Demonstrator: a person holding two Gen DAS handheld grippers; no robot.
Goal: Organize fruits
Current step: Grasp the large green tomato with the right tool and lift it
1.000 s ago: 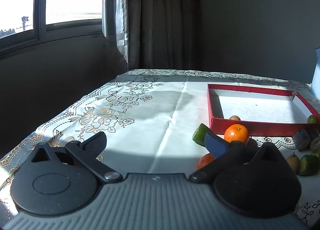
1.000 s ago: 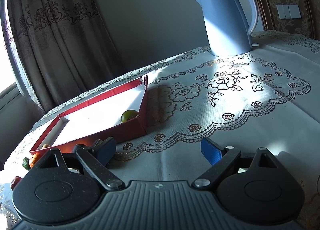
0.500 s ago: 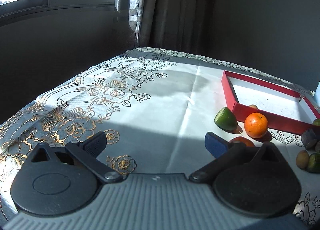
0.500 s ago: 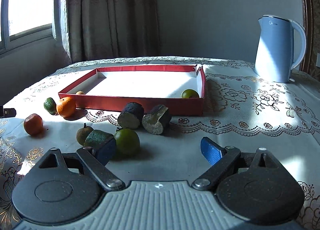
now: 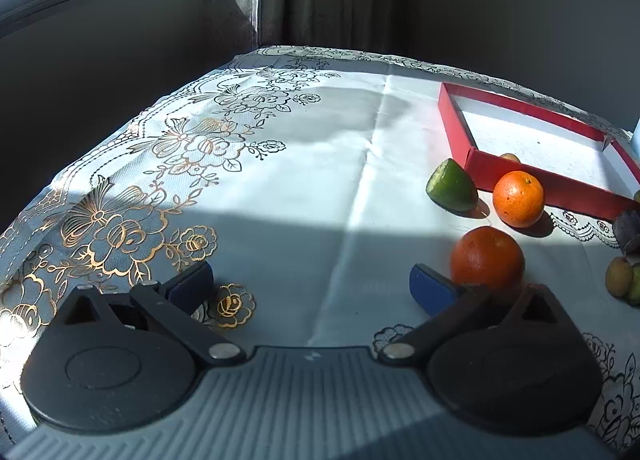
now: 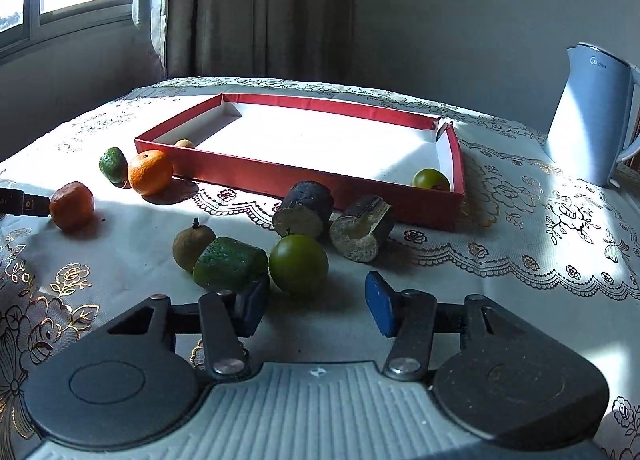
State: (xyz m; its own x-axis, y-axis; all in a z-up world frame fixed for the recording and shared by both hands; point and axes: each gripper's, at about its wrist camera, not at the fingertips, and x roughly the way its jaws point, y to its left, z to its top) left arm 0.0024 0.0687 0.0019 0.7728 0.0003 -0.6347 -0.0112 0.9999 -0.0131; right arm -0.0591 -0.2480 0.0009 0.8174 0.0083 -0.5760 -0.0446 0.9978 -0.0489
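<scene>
My left gripper (image 5: 312, 290) stands open over the tablecloth. A dark orange (image 5: 487, 258) lies just beyond its right finger, outside the gap. Farther off are a brighter orange (image 5: 518, 199) and a green wedge (image 5: 452, 185) against the red tray (image 5: 460, 127). My right gripper (image 6: 316, 306) has its jaws closing, with nothing pressed between the pads. A round green fruit (image 6: 298, 263) sits just ahead of the gap. A green chunk (image 6: 230, 264) lies by the left finger, and a small brown fruit (image 6: 192, 242) behind the chunk.
Two dark cut cylinders (image 6: 304, 209) (image 6: 362, 227) lie in front of the tray's near wall (image 6: 280, 175). Inside the tray are a green fruit (image 6: 430, 179) and a small brown one (image 6: 185, 143). A blue kettle (image 6: 592, 111) stands at the far right. A window and a curtain are behind the table.
The right gripper swung left from the kettle side to face the loose fruits, and its jaws have narrowed. The left gripper tipped down and came closer to the dark orange.
</scene>
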